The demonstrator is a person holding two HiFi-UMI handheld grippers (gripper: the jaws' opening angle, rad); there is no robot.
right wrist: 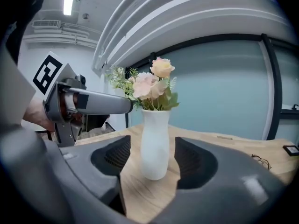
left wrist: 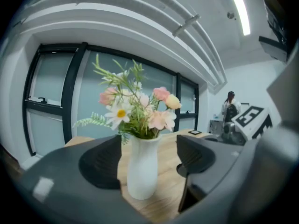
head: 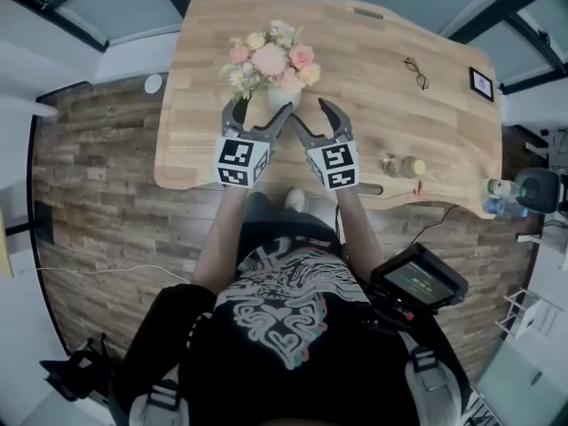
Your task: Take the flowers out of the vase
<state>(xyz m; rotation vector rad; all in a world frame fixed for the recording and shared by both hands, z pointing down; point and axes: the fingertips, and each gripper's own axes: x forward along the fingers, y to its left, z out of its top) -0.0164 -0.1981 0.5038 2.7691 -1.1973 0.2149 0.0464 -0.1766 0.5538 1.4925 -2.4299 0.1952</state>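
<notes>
Left gripper (head: 262, 114) holds its jaws apart, the vase (left wrist: 142, 164) between them untouched, flowers (left wrist: 135, 108) upright in it on the table (head: 382, 60). Right gripper (head: 312, 114) gapes likewise. Best if one steadies the vase while the other pinches the flowers just above the rim and lifts straight.

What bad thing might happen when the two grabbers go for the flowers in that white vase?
1. The white vase is tall and slim, and nothing holds it yet. Tugging the flowers could tip it or lift it off the wooden table.
2. The left gripper and right gripper, both open, sit close together by the vase, so they might bump each other or knock it over.
</notes>
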